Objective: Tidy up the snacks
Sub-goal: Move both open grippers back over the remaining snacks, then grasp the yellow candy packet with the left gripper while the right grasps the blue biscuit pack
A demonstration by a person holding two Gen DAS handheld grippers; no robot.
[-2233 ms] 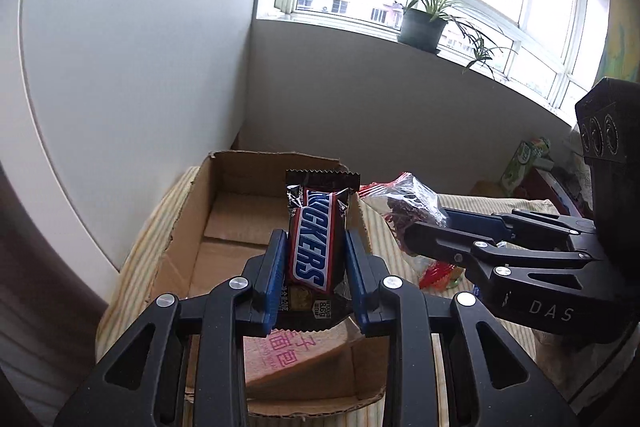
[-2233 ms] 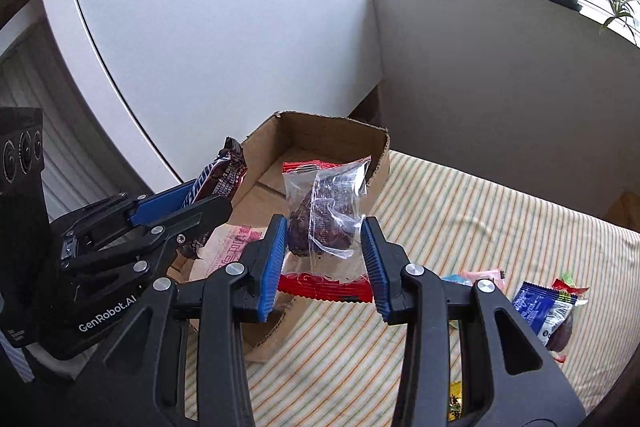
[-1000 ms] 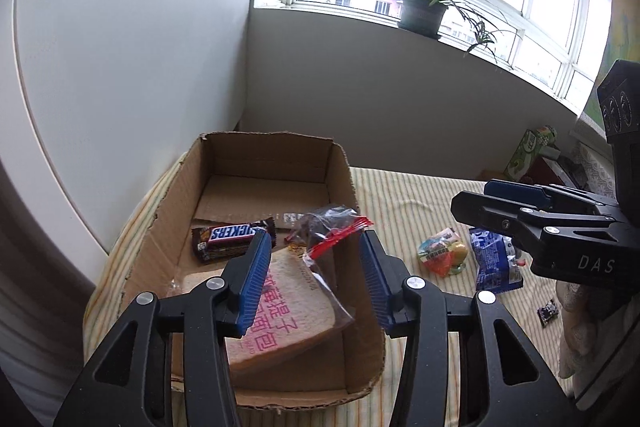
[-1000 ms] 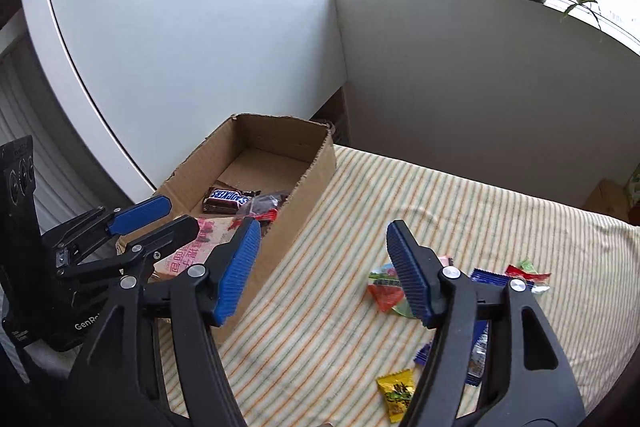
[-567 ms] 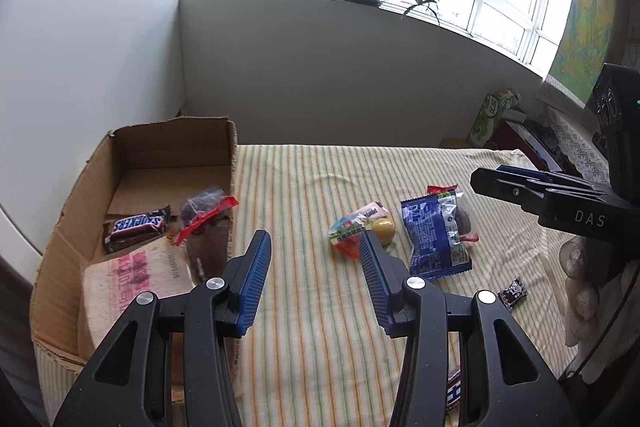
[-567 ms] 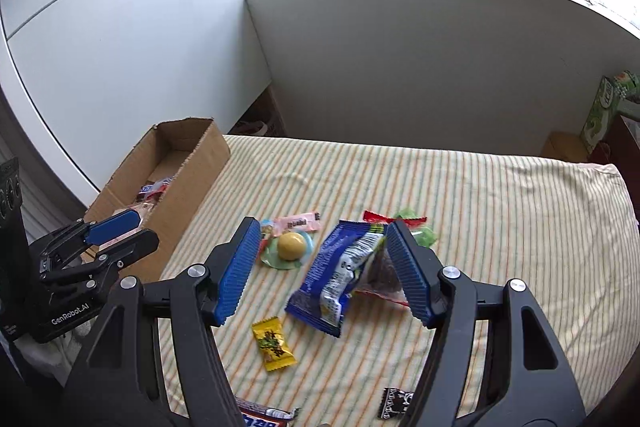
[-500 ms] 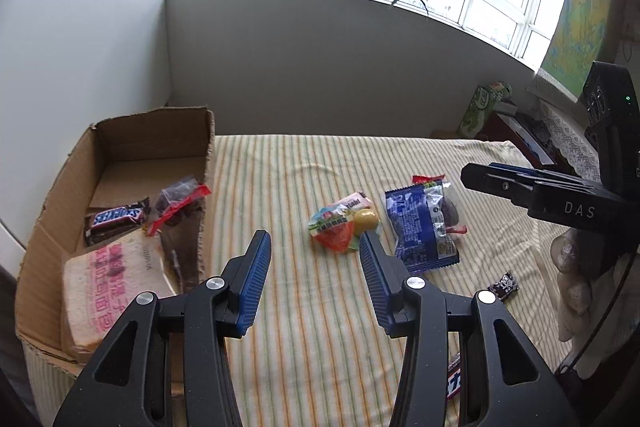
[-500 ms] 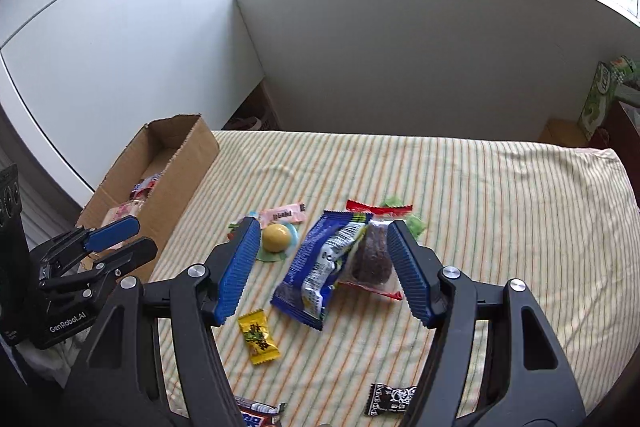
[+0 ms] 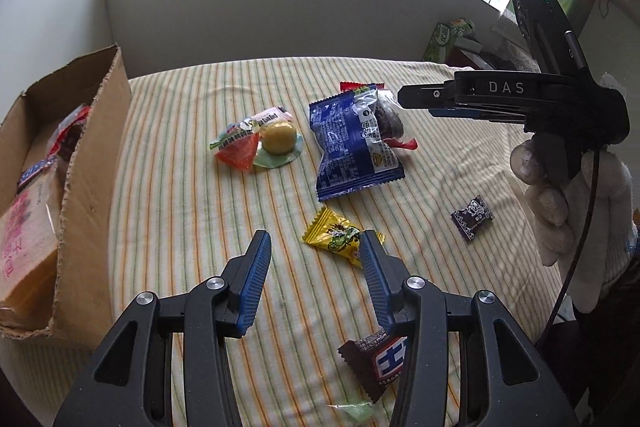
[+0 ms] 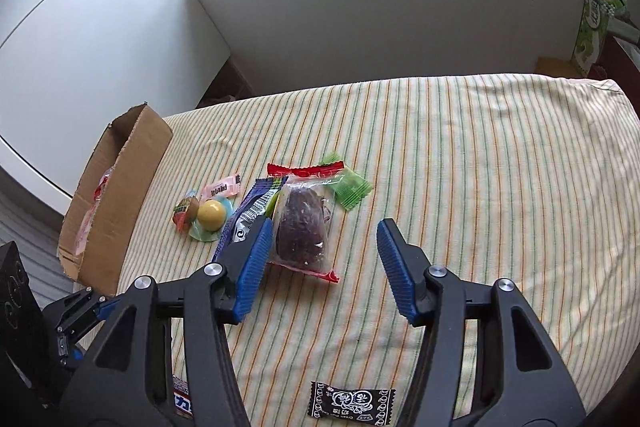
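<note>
Both jaws stand wide apart and hold nothing. The left gripper [image 9: 316, 259] hangs over the striped cloth [image 9: 180, 187], with the yellow candy [image 9: 338, 237] just at its right fingertip, at about 1 o'clock from the gap. The right gripper [image 10: 324, 251] hangs over the clear bag with a dark cake [image 10: 302, 227], which lies against its left finger, at 11 o'clock.

The work seems only partly done. The cardboard box [image 9: 92, 155], at 9 o'clock in the left view, already holds some packets; one shows pink Chinese print, too cut off to read.

On the cloth there are still left:
- the blue packet [image 9: 348, 143], its small print not readable
- an orange and green packet [image 9: 236, 147] touching a yellow ball sweet [image 9: 279, 142]
- a green wrapper [image 10: 348, 189]
- a dark purple candy [image 9: 472, 217]
- a black candy with white drawings [image 10: 352, 398]
- a brown bar with a blue and white label [image 9: 380, 359] at 5 o'clock

The right gripper's body bears "DAS", and a green carton [image 10: 596, 27] stands far behind.
</note>
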